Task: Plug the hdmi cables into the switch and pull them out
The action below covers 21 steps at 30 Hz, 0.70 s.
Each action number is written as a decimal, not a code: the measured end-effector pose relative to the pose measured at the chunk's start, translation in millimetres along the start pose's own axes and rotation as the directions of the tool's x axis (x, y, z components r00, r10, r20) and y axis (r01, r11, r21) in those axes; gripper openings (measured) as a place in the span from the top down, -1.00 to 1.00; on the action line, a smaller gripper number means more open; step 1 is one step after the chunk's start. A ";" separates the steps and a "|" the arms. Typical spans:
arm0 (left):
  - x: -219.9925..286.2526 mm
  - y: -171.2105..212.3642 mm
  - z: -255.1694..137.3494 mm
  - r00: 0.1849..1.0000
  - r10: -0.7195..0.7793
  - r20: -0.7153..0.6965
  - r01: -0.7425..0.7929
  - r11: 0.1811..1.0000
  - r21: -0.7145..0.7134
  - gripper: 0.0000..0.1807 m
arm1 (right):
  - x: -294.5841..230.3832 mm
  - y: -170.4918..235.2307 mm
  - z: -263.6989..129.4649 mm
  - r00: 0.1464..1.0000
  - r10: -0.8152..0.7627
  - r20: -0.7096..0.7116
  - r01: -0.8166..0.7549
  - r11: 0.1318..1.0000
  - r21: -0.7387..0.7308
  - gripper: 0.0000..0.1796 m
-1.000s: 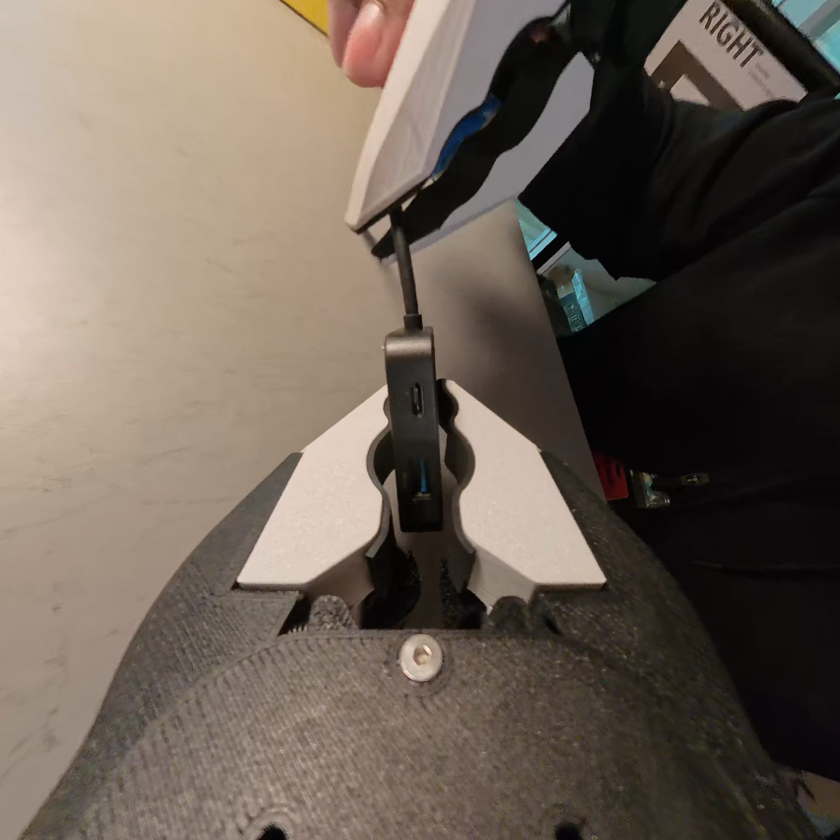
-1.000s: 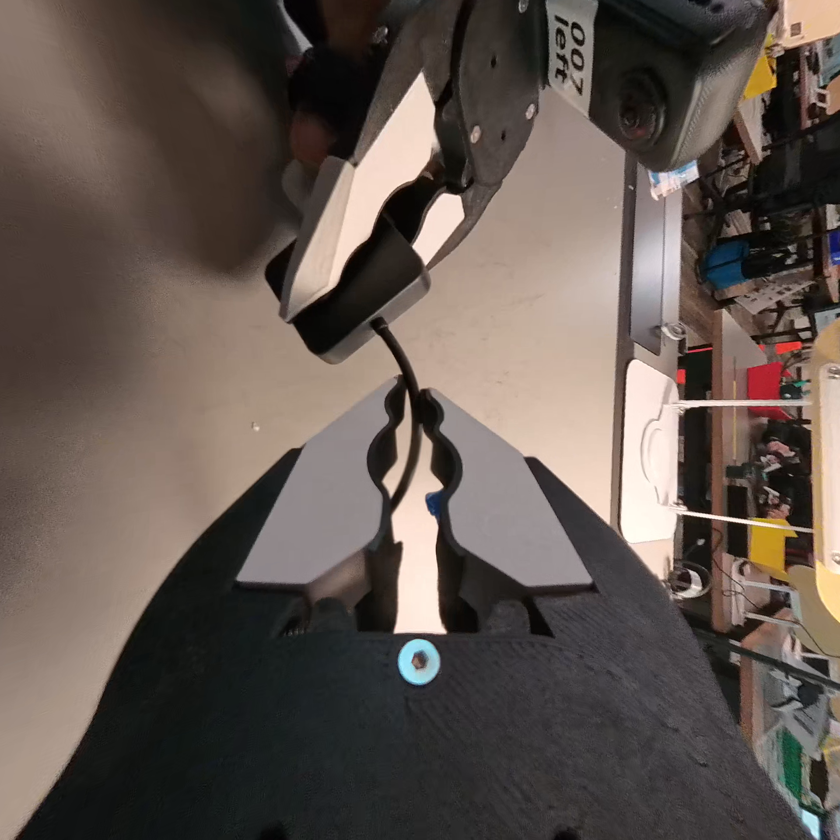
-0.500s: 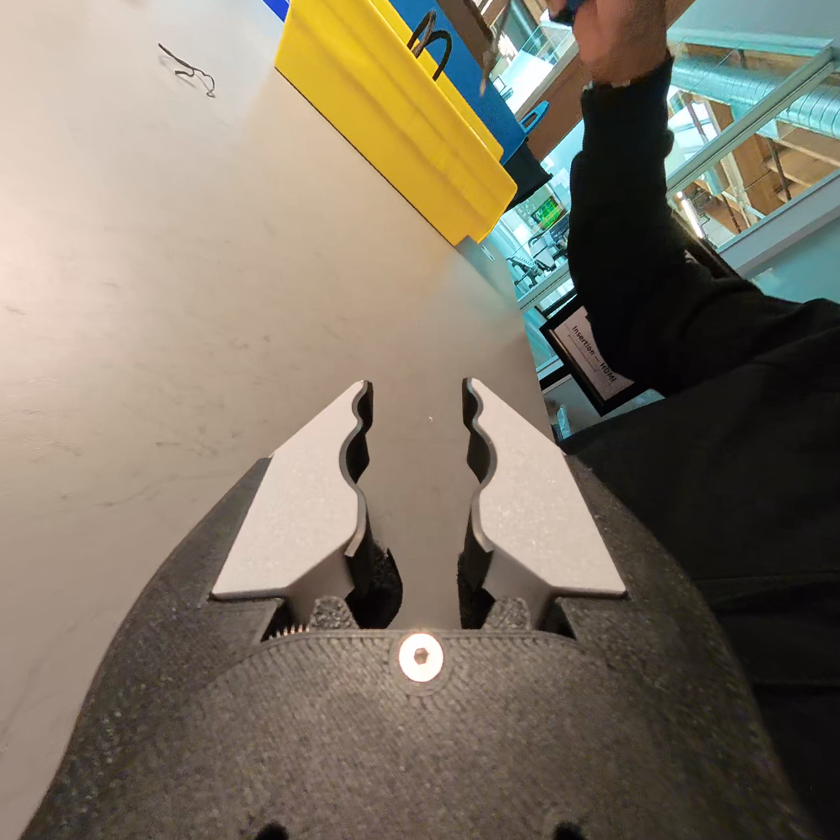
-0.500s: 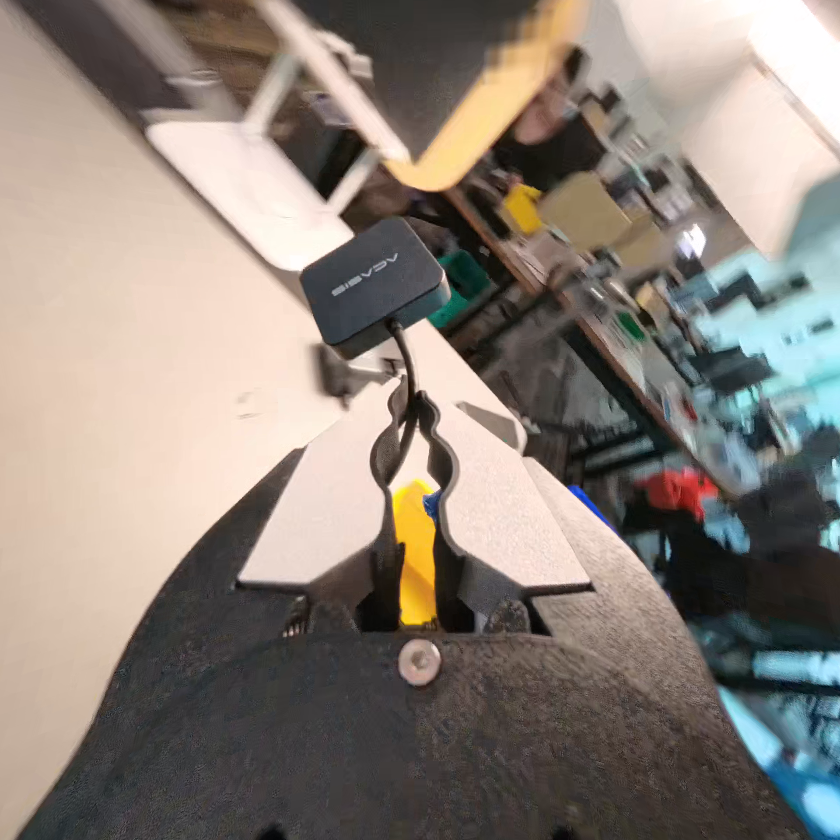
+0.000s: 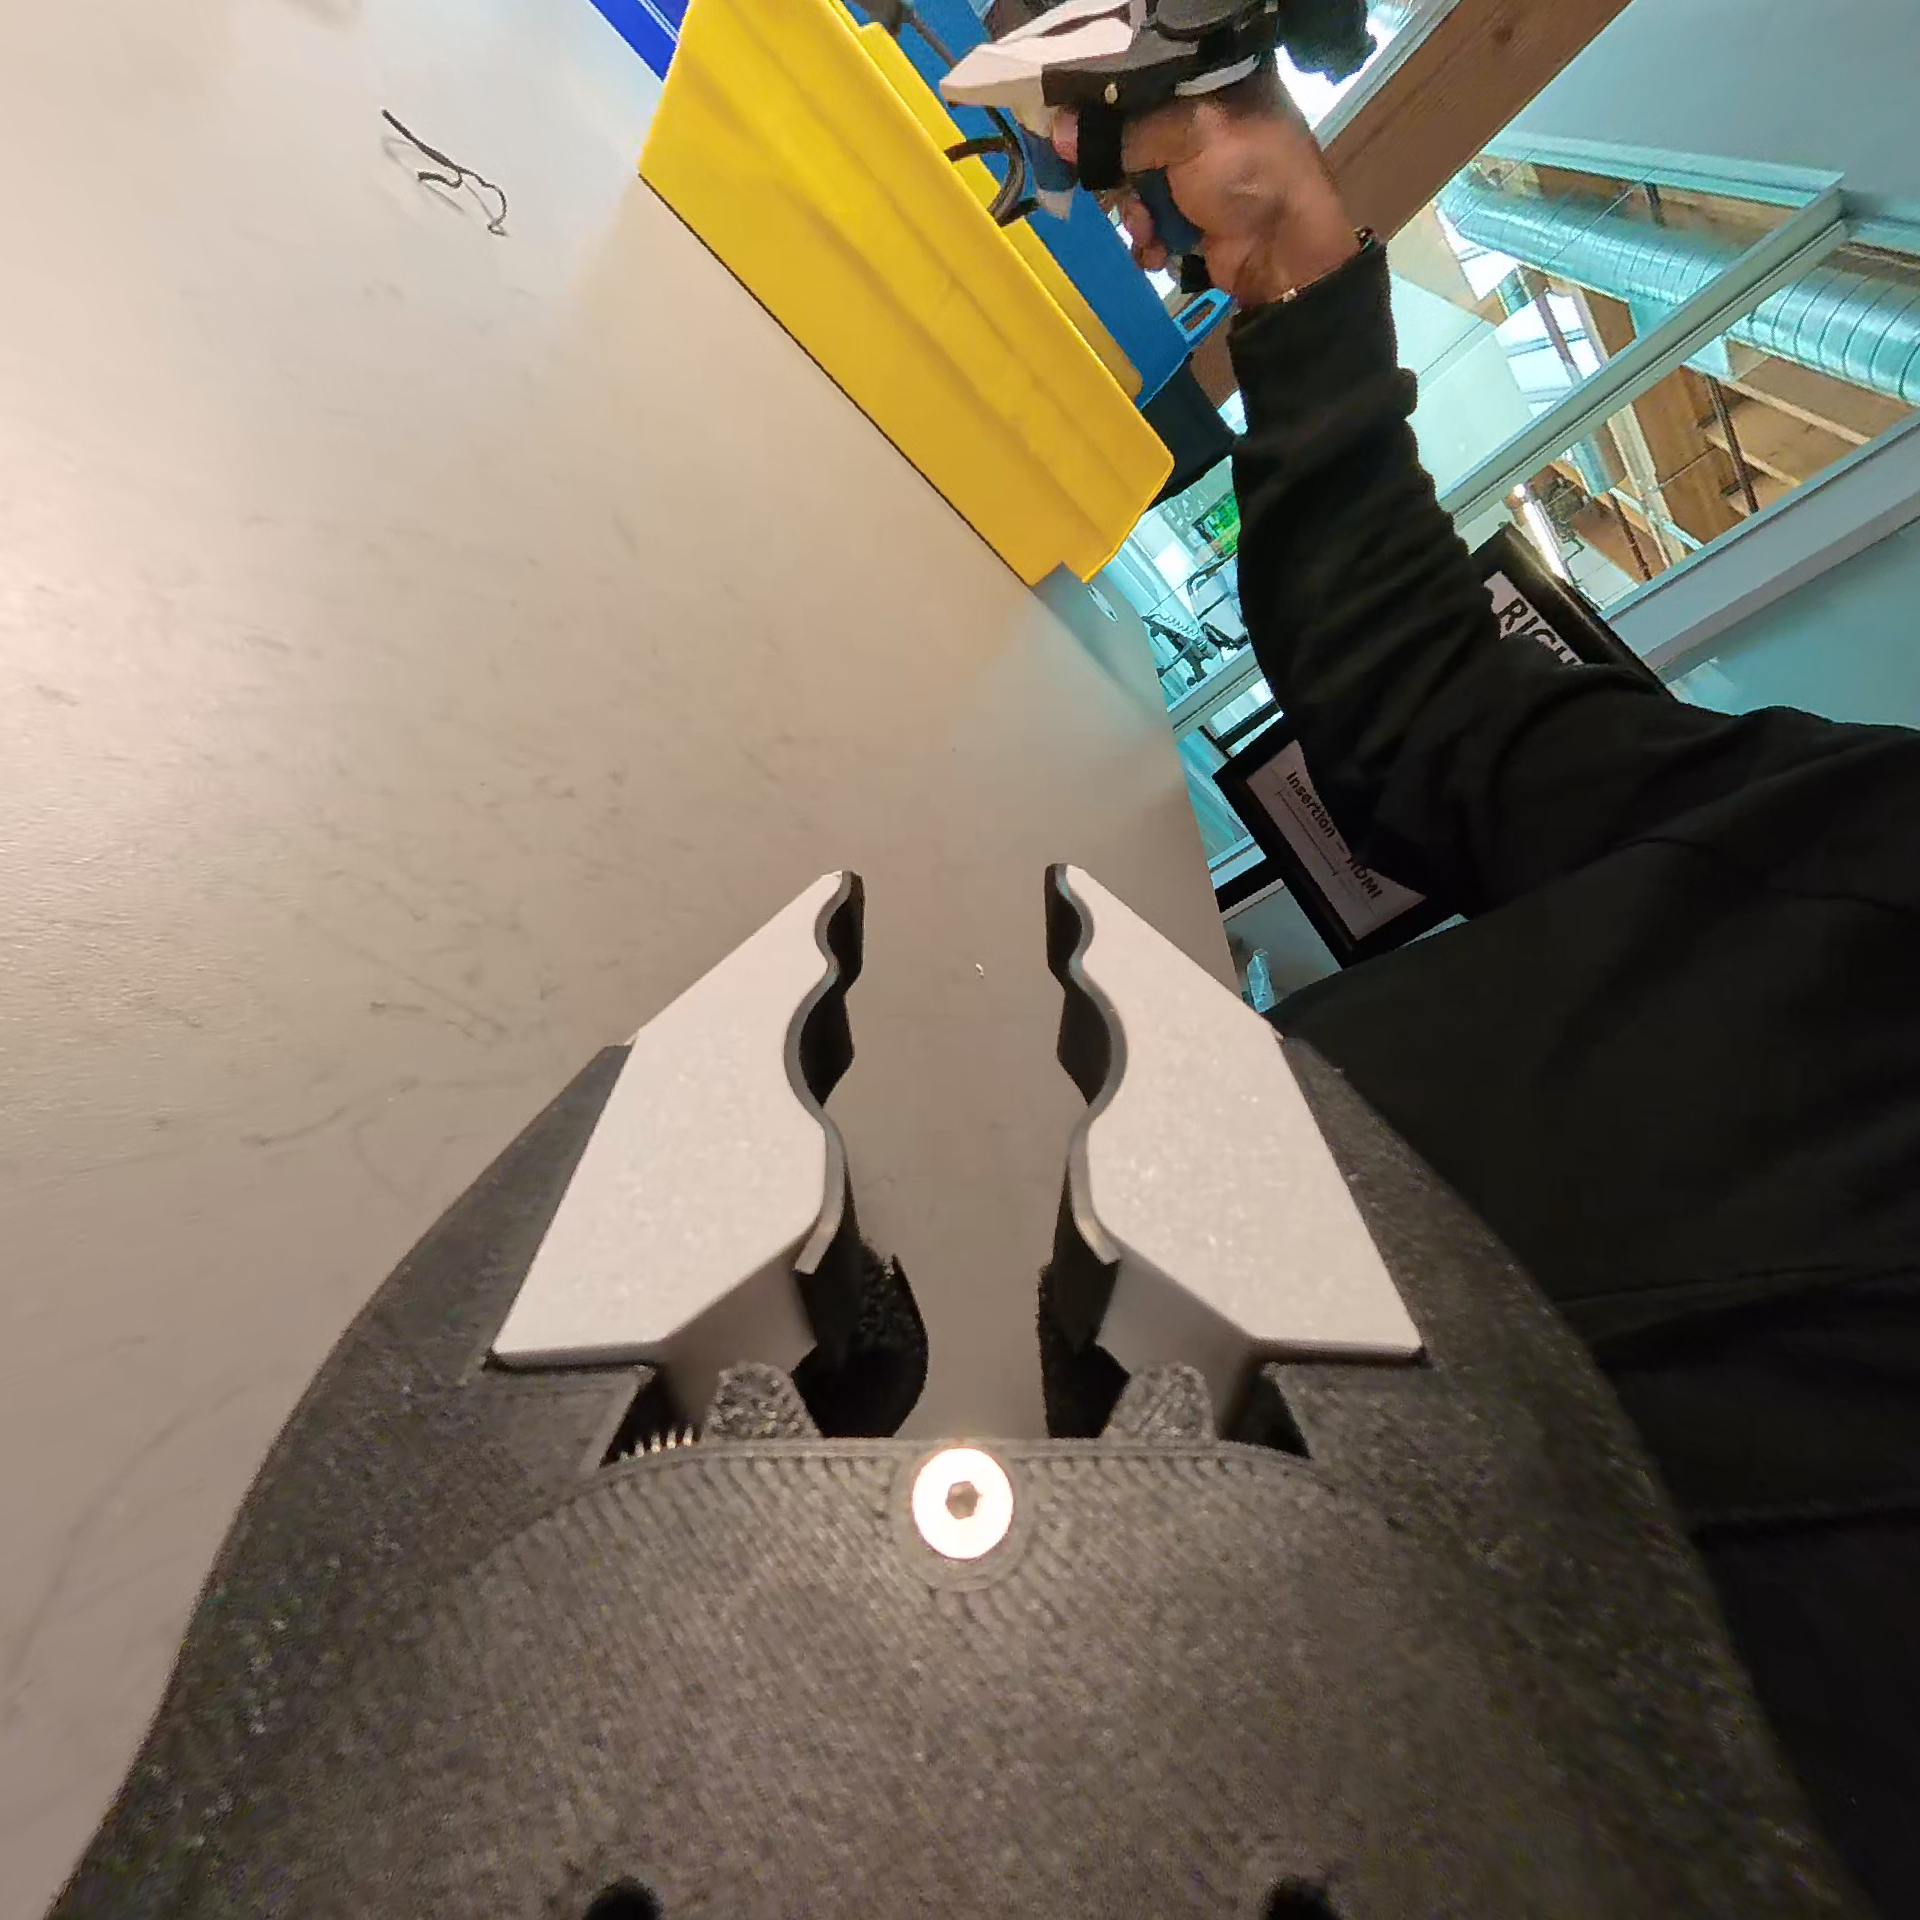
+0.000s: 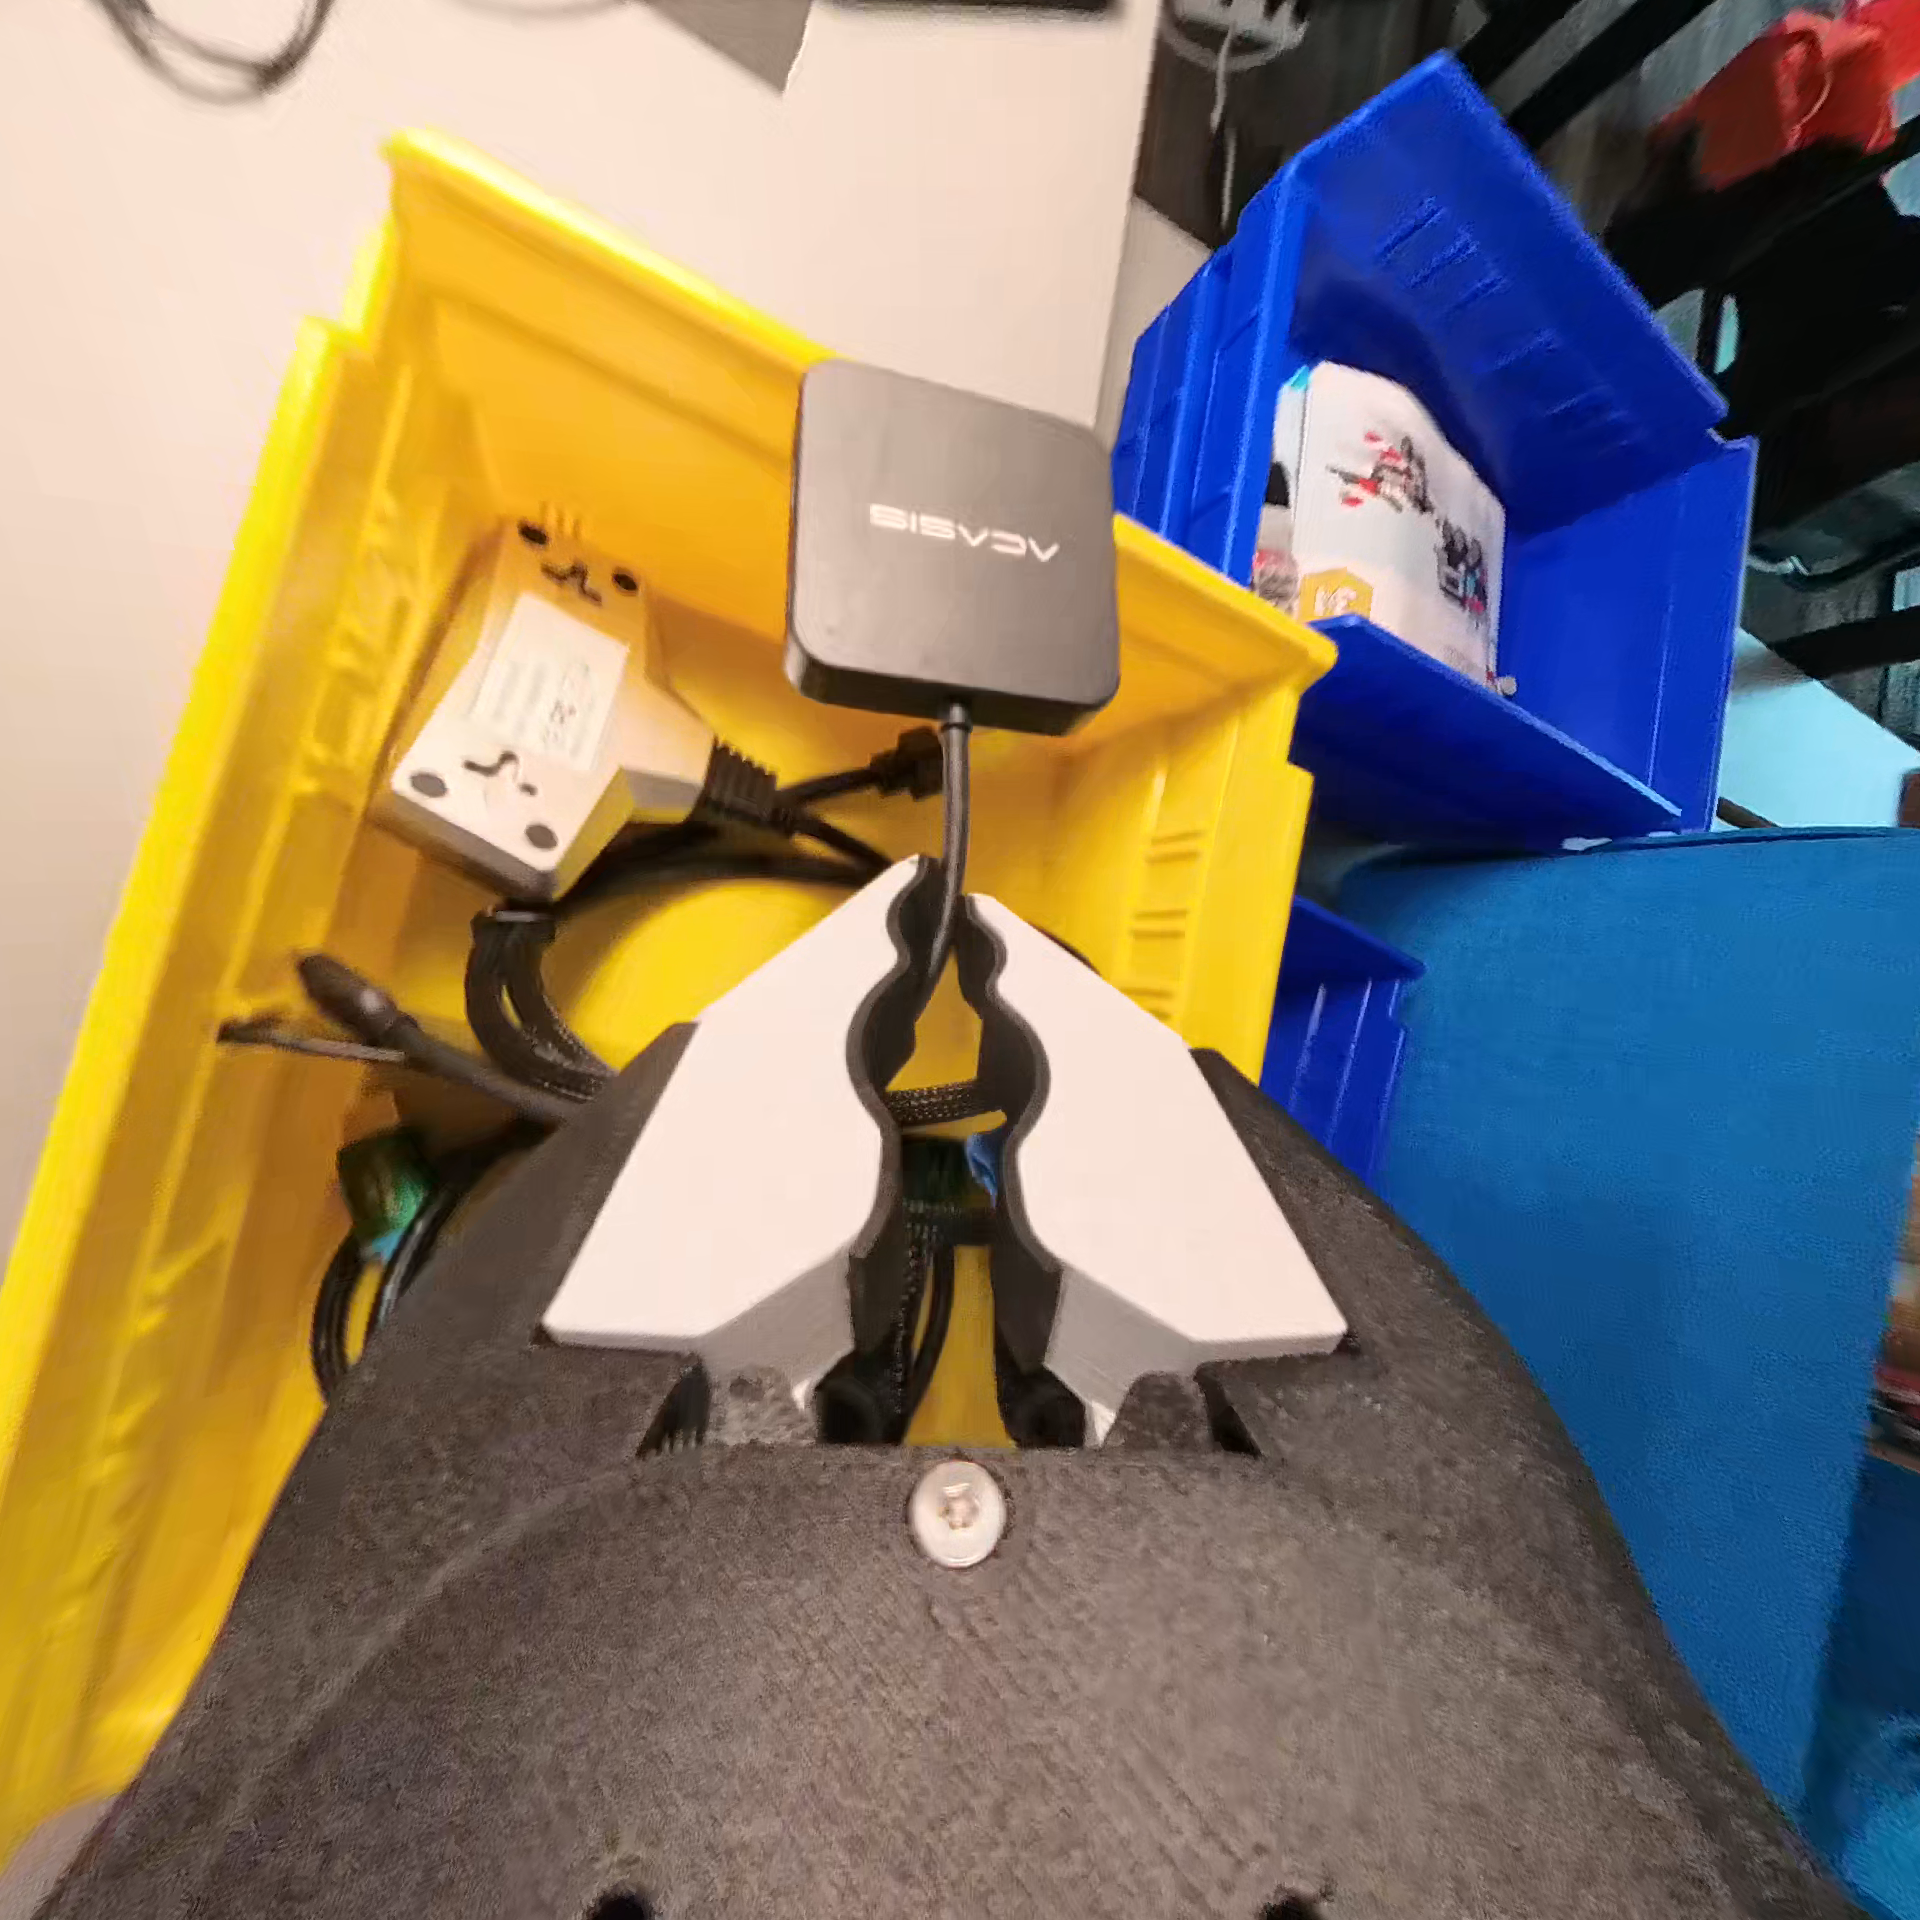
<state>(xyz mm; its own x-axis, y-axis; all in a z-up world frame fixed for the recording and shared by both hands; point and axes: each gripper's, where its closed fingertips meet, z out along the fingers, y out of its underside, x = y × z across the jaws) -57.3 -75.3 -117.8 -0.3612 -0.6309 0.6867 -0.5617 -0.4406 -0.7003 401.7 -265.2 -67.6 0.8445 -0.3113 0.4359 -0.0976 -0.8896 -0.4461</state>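
- While a second ago the left gripper (image 5: 951, 935) was clamped on the black switch (image 6: 951, 545), its jaws now stand spread and empty over the bare table (image 5: 312, 675), low in the left wrist view.
- Since then the switch has passed wholly to the right gripper (image 6: 943, 894), whose jaws are pressed together on the thin black cable (image 6: 951, 800) at their tips; the switch hangs from that lead at upper centre of the right wrist view.
- Half a second ago the switch hung over the table's edge; now it is above the yellow bin (image 6: 260, 727), which fills the left of that frame.
- Inside the bin lie a grey adapter box (image 6: 540, 727) and a tangle of dark cords (image 6: 520, 997); a blue bin (image 6: 1455, 364) stands to the upper right.
- Judging from this, plugging and pulling look finished and the switch is being put away; releasing it over the bin seems the likely next move.
- In the left wrist view the person's hand (image 5: 1226, 208) holds the right gripper at the top.
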 end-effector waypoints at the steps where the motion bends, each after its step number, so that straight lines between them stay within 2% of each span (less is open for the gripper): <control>1: 0.1 0.0 0.0 1.000 -0.001 -0.001 0.001 1.000 0.000 0.61 | -5.9 5.6 -0.1 0.999 -0.039 0.015 0.039 0.998 -0.047 0.94; 4: 0.0 0.2 0.1 1.000 0.000 0.000 0.000 1.000 -0.001 0.61 | -14.5 19.4 4.2 0.989 -0.147 0.022 0.149 0.975 -0.163 0.94; 7: 0.4 1.7 0.9 1.000 0.004 0.001 -0.004 1.000 -0.010 0.61 | -7.8 7.2 7.2 0.980 -0.192 -0.045 0.185 0.975 -0.124 0.93; 8: 0.4 2.0 1.0 1.000 0.005 0.002 -0.005 1.000 -0.012 0.61 | -5.6 2.0 5.4 0.981 -0.183 -0.059 0.177 0.980 -0.095 0.88; 10: 0.0 2.0 1.0 1.000 0.007 0.008 -0.007 1.000 -0.011 0.60 | -6.4 -9.7 -4.7 0.990 -0.132 -0.047 0.132 0.991 -0.001 0.65; 14: -2.2 3.0 1.9 0.999 0.018 0.035 -0.018 1.000 -0.018 0.56 | -9.9 -23.3 -45.4 0.999 -0.026 -0.031 0.033 0.973 0.230 0.52; 19: -17.3 -3.5 0.8 0.981 0.074 0.177 -0.076 0.997 0.002 0.30 | -86.1 3.8 -102.4 0.978 0.024 0.206 -0.122 0.867 0.482 0.45; 21: -34.5 -9.0 -6.0 0.934 0.147 0.326 -0.151 0.988 -0.013 0.26 | -117.3 23.7 -113.0 0.966 0.032 0.257 -0.168 0.833 0.527 0.41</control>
<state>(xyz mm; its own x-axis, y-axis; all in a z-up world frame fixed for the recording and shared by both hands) -44.3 -45.8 -134.1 -0.1774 -0.8620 0.4749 -0.5107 -0.3318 -0.7932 240.8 -287.6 -41.0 0.9478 -0.2436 0.2056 0.0541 -0.5127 -0.8569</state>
